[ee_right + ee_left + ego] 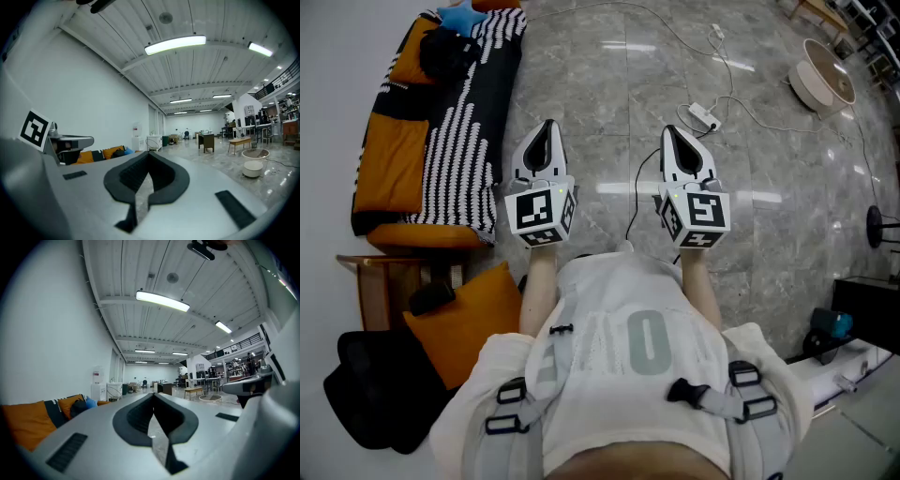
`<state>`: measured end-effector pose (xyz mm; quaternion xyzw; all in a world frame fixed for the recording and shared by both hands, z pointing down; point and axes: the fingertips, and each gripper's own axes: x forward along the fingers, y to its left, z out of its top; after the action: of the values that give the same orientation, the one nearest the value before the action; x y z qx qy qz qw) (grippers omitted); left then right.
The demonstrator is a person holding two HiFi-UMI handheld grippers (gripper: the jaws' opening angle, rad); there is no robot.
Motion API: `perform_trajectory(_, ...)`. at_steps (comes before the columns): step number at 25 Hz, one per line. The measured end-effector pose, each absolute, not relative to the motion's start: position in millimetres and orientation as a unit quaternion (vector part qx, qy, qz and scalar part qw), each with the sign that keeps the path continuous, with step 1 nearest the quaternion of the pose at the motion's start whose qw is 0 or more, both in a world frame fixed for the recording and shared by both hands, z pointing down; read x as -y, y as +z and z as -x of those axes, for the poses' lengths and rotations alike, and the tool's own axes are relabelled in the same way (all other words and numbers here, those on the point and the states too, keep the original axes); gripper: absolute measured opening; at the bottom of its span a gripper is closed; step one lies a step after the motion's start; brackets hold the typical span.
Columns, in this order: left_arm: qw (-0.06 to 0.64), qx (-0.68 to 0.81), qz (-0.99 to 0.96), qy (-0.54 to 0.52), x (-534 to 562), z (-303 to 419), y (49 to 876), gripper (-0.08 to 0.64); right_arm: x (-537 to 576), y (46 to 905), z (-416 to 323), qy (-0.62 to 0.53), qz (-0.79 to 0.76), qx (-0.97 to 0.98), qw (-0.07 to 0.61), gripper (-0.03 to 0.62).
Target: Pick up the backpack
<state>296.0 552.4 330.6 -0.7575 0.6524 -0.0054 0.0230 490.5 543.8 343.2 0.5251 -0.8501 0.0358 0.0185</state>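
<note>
Holding level over the floor (609,84): left gripper (546,131) and right gripper (673,136), jaws fully closed, empty. The black shape (366,398) is cut off low left. The backpack (445,52) is probably the dark lump at the sofa (450,141) far end, unclear.

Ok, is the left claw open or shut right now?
Shut and empty. In the left gripper view, the tips of the left claw meet, with nothing held between them.

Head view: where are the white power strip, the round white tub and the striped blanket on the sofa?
white power strip (703,116), head view, its middle.
round white tub (804,89), head view, outer wall.
striped blanket (469,127), head view, its middle.
</note>
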Motion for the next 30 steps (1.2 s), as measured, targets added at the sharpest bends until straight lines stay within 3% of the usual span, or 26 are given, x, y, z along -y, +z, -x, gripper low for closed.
perform_trajectory(20, -0.007, -0.666, 0.746, 0.003, -520.4, -288.8, 346.3, 0.02, -509.9, 359.7, -495.5, 0.045, -0.517, 0.854, 0.031, 0.005)
perform_trajectory(30, 0.037, -0.654, 0.755, 0.036, -424.4, -281.4, 318.0, 0.02, -429.2, 342.3, -487.8, -0.007, -0.512, 0.858, 0.024, 0.005)
